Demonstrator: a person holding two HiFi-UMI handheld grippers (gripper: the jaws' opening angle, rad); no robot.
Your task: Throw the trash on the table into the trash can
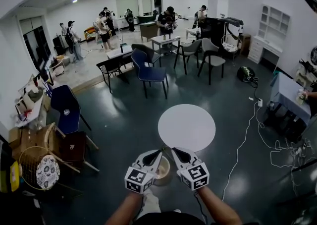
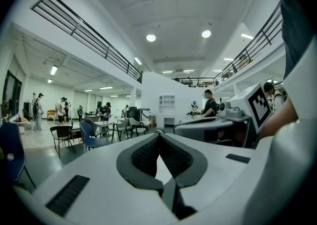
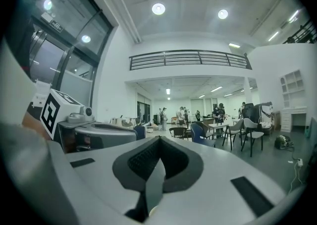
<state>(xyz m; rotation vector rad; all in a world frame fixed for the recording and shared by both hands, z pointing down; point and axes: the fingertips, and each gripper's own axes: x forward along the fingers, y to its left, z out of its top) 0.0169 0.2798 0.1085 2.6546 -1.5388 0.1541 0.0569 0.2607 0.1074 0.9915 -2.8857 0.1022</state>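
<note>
The round white table (image 1: 186,127) stands on the dark floor just ahead of me. Both grippers are held side by side at the bottom of the head view, pointing toward the table's near edge. My left gripper (image 1: 161,150) (image 2: 158,133) is shut with nothing between its pads. My right gripper (image 1: 172,149) (image 3: 159,139) is shut too and holds nothing. A tan round trash can (image 1: 162,170) sits on the floor below and between the two grippers, mostly hidden by them.
A blue chair (image 1: 148,70) and grey chairs (image 1: 208,55) stand beyond the table. Another blue chair (image 1: 67,107) and a wicker seat with a patterned cushion (image 1: 47,172) are at left. A white cable (image 1: 242,144) trails over the floor at right. Several people stand far back.
</note>
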